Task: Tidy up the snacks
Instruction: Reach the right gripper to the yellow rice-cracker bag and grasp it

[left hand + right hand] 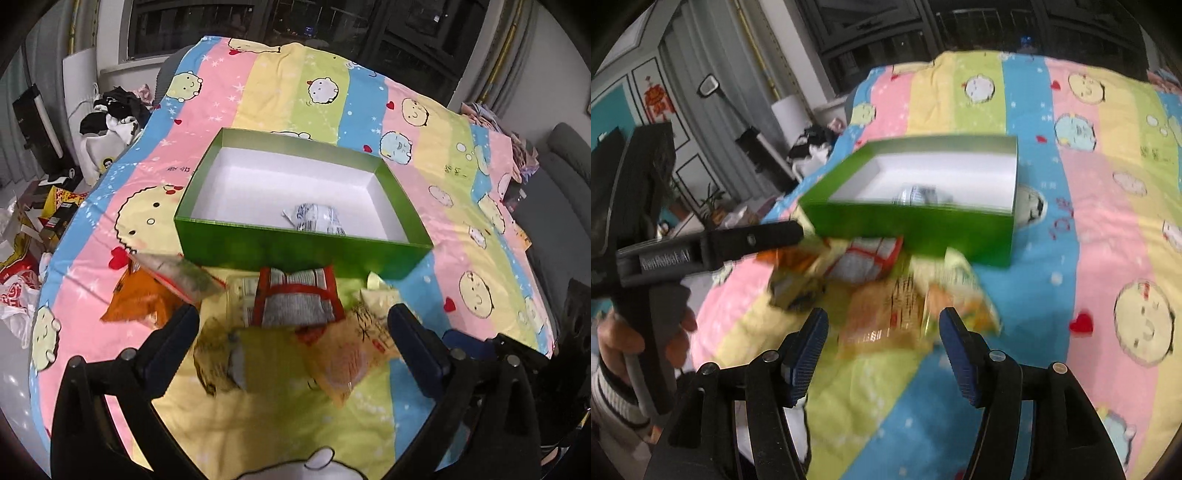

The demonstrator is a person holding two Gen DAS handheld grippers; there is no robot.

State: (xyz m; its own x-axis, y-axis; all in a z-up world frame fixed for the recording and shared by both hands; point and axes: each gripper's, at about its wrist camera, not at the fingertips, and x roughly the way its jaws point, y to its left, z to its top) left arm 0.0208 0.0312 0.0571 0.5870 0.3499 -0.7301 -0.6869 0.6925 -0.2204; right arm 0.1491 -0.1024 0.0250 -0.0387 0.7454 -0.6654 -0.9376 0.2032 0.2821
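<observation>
Open green cardboard box with white interior (303,247) at frame centre on striped cartoon-print bedsheet (461,229), one silvery-white packet (316,218) inside. Heap of crinkly snack packets (295,299) just below box, lower centre. Left gripper (293,325) and right gripper (882,332) both spread wide, empty, above heap.

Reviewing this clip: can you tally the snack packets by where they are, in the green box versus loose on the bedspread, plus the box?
Snack packets in the green cardboard box: 1, a white-and-blue wrapped packet
Snack packets loose on the striped cartoon bedspread: about 6 in a blurred, overlapping pile, including an orange bag and a red-and-white packet
Boxes: 1
Total: about 8
</observation>
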